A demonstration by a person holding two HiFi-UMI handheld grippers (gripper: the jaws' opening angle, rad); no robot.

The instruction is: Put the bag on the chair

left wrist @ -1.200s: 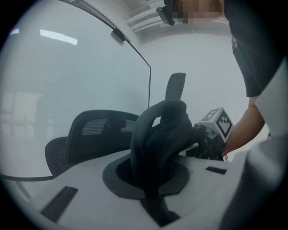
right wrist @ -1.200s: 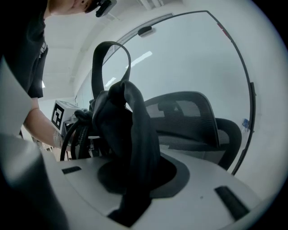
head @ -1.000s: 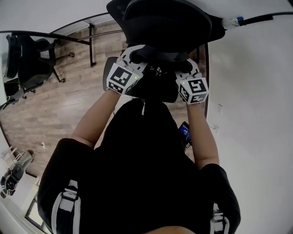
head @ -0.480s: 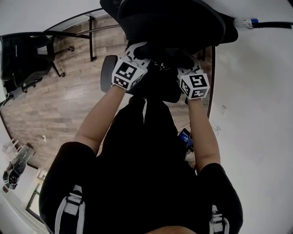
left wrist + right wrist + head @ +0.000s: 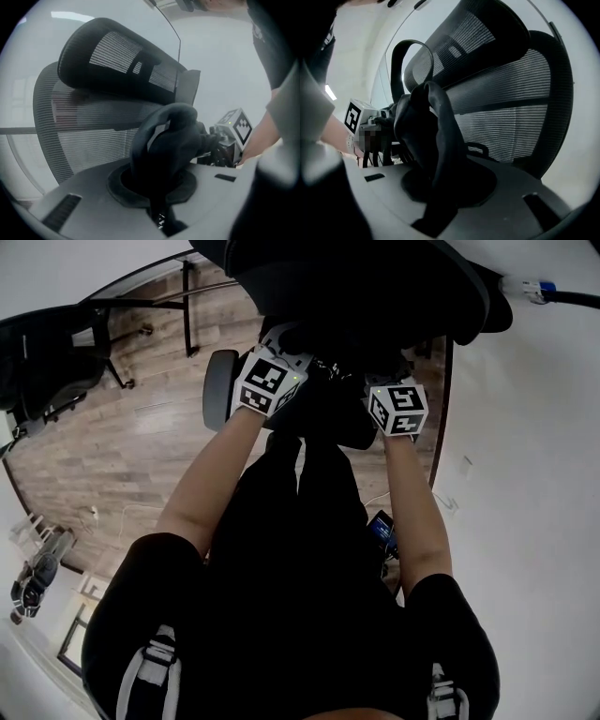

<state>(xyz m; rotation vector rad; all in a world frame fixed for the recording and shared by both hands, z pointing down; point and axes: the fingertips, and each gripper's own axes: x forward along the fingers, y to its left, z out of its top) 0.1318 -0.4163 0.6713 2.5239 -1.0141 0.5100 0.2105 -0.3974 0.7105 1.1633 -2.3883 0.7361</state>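
My left gripper (image 5: 158,190) has its jaws drawn in narrow on a fold of the black bag (image 5: 164,140). The fabric rises from between them in a thick hump, and a strip of it runs down toward the camera. My right gripper (image 5: 440,187) is pinched the same way on another part of the bag, where a flat strap (image 5: 443,136) curves up out of the jaws. So the bag hangs between my two grippers, lifted in front of the chair (image 5: 93,133). No view shows its underside, so I cannot tell whether it touches the seat.

Each gripper view catches the other gripper across the bag. From the left I see the right one's marker cube (image 5: 236,131) beside my forearm, and from the right I see the left one's cube at the left edge. Both views also look straight at the front of the chair's mesh backrest (image 5: 511,117), with the headrest (image 5: 117,65) above it. The head view flattens these into one dark mass along its top edge.

Only the head view gives the room. Both cubes sit side by side at the ends of my bare forearms (image 5: 202,493), and a grey armrest pad (image 5: 217,390) lies just beside the left gripper. Wood floor (image 5: 122,456) spreads to the left, with a second chair (image 5: 47,352) well apart on it. A small blue-lit device (image 5: 382,531) shows near my right forearm. In that view the bag blends into my black clothes.
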